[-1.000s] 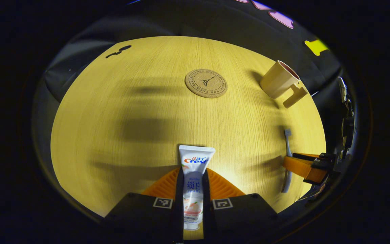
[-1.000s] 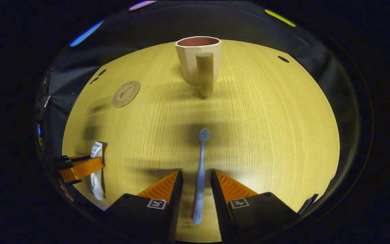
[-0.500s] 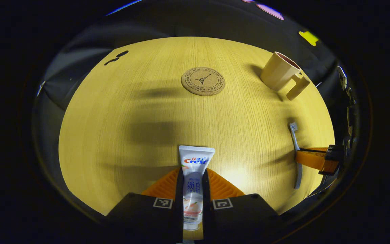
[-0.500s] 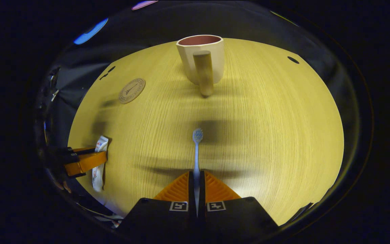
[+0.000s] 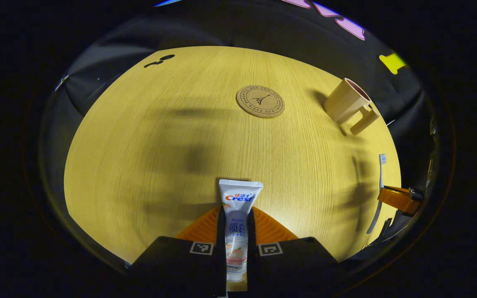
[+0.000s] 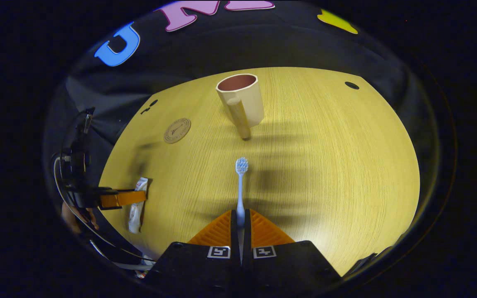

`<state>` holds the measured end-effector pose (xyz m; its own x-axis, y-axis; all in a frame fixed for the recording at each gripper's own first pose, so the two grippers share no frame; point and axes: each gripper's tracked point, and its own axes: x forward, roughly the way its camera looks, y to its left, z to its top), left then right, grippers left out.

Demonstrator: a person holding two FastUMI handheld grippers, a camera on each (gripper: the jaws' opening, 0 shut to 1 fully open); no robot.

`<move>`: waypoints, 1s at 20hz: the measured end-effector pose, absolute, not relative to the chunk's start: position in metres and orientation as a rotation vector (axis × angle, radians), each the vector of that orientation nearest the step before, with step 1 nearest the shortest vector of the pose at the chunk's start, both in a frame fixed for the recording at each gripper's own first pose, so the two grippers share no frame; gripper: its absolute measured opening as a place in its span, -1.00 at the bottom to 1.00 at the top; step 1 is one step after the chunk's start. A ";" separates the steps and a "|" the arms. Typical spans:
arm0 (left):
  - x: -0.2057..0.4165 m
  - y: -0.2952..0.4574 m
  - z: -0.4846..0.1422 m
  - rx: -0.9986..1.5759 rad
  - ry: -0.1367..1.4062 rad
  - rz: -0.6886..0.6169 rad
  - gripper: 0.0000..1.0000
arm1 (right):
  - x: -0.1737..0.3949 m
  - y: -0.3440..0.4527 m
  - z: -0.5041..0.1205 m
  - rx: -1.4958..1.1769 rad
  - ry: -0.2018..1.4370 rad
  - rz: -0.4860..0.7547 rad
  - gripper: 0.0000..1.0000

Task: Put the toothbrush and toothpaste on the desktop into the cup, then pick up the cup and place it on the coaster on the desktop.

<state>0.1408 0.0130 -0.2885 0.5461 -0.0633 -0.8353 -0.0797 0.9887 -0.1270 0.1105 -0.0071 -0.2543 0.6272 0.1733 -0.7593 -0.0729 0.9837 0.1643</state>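
In the left gripper view my left gripper (image 5: 237, 215) is shut on a white toothpaste tube (image 5: 238, 198) that sticks out forward, lifted over the wooden desktop (image 5: 160, 145). A round cork coaster (image 5: 260, 101) lies far ahead, and a beige cup (image 5: 346, 105) with a handle stands to its right. In the right gripper view my right gripper (image 6: 240, 217) is shut on a pale blue toothbrush (image 6: 241, 186), bristles forward, held above the desktop. The cup (image 6: 240, 99) stands straight ahead with its handle toward me, and the coaster (image 6: 177, 130) lies to its left. The left gripper (image 6: 122, 198) with the tube is at far left.
Dark holes mark the desktop at the far left (image 5: 160, 61) and the far right (image 6: 351, 85). The desktop ends in a dark drop all round, with the black cloth wall behind. The right gripper (image 5: 398, 198) with the toothbrush is at the right edge of the left gripper view.
The right gripper closed on the toothbrush and raised it off the desktop. The left gripper kept its hold on the toothpaste and rose a little. The cup looks farther away in the right gripper view.
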 end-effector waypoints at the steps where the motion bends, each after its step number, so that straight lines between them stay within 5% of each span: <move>1: 0.139 0.014 -0.285 -0.174 0.969 0.015 -0.50 | 0.112 -0.007 -0.253 0.128 0.867 0.144 -0.89; 11: 0.152 -0.029 -0.153 -0.208 0.644 -0.105 -0.51 | 0.113 -0.032 -0.168 0.165 0.621 0.133 -0.90; 20: 0.239 -0.138 -0.039 -0.159 0.391 -0.311 -0.51 | 0.133 -0.071 -0.107 0.237 0.469 0.100 -0.90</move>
